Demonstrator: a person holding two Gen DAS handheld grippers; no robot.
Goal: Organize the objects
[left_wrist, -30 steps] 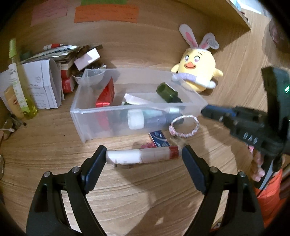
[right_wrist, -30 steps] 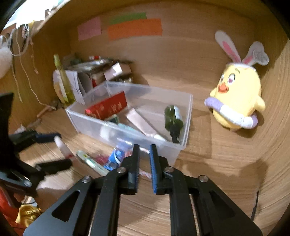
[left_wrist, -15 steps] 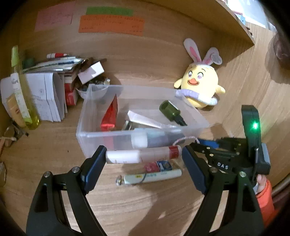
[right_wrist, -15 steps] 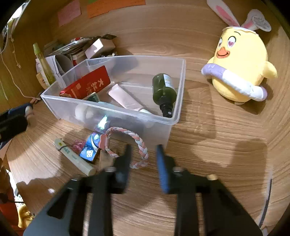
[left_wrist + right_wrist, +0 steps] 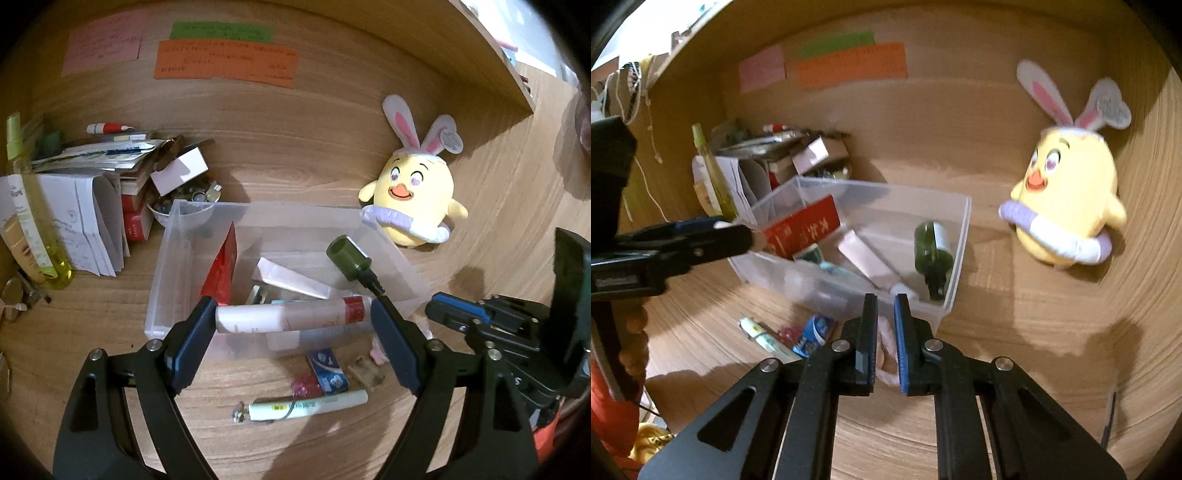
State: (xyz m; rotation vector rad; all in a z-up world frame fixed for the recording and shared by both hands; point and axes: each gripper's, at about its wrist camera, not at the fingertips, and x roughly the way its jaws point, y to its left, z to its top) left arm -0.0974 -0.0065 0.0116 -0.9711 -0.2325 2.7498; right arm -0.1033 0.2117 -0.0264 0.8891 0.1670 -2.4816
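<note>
My left gripper (image 5: 293, 321) is shut on a white tube with a red end (image 5: 291, 316), held crosswise above the front wall of the clear plastic bin (image 5: 162, 273). The bin holds a red box (image 5: 221, 273), a pink tube (image 5: 291, 278) and a dark green bottle (image 5: 349, 260). My right gripper (image 5: 885, 314) is shut on the pink and white braided bracelet (image 5: 886, 363), just in front of the bin's near corner (image 5: 945, 306). A white-green tube (image 5: 306, 404), a blue packet (image 5: 328, 371) and a pink trinket (image 5: 303, 386) lie on the desk in front of the bin.
A yellow chick plush with bunny ears (image 5: 415, 199) sits right of the bin. A pile of papers, boxes and a small bowl (image 5: 110, 184) stands at the back left, with a yellow bottle (image 5: 33, 221) beside it. Coloured notes (image 5: 225, 62) hang on the back wall.
My left gripper has lifted the white tube from the desk to above the bin's front wall. My right gripper opened, dropped onto the bracelet and closed on it.
</note>
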